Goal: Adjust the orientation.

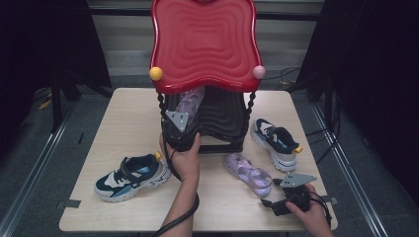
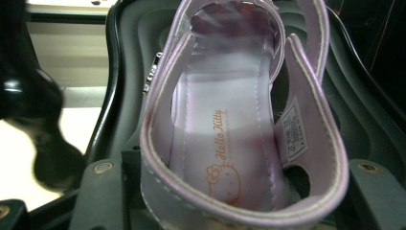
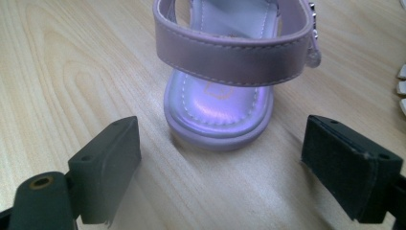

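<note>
So the work in hand looks like putting shoes away on the red-topped shoe rack (image 1: pixel 202 44) standing at the far side of the surface (image 1: pixel 99 207), and it is sitting at roughly the first step. The left gripper (image 1: pixel 179 129) is reaching into the dark lower shelf (image 1: pixel 225 116) with one lilac sandal (image 1: pixel 191 100); in the left gripper view that sandal (image 2: pixel 239 143) is lying heel-first between the fingers (image 2: pixel 103 191), which are pressing against its sides, so it is being gripped rather than released. Whether its sole is already resting on the shelf I cannot tell.

The right gripper (image 1: pixel 291 190) is waiting near the front right corner, its fingers (image 3: pixel 107 165) standing wide apart on either side of the second lilac sandal (image 3: pixel 230 72), close to its heel but not touching it. In the high view this sandal (image 1: pixel 249 173) is lying flat in front of the rack.

Left to do, by my reading: letting go of the first sandal, picking up its mate, and then dealing with the two navy sneakers, one lying front left (image 1: pixel 131 177) and one lying right of the rack (image 1: pixel 275 143), both untouched.
</note>
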A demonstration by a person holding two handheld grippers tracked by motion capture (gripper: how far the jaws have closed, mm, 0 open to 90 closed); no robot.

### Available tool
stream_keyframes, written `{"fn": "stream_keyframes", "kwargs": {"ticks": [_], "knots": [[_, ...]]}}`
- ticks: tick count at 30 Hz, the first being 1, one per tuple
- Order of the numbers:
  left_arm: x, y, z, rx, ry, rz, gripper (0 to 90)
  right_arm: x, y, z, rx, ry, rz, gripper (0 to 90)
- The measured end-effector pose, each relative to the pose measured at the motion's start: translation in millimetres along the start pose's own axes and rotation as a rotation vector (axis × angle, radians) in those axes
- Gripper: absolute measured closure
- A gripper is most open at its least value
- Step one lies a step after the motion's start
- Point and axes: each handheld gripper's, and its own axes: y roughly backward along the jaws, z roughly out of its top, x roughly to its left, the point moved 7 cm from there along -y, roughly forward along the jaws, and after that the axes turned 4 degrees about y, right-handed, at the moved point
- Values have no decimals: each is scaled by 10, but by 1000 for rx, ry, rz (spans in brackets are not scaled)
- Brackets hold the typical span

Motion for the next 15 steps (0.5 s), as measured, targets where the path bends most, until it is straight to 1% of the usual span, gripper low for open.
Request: {"fn": "stream_keyframes", "kwargs": {"ticks": [5, 7, 11, 15], "knots": [[-45, -62, -5, 2, -9, 18, 373, -1, 0, 0, -1, 1, 0, 128], [-65, -91, 1, -3, -4, 12, 373, -1, 0, 0, -1, 0, 0, 128], [-93, -155, 43, -2, 0, 22, 373, 0, 0, 0, 0, 0, 1, 128], [-115, -207, 47, -9, 7, 31, 373, -1, -2, 1, -3, 3, 8, 127]]}}
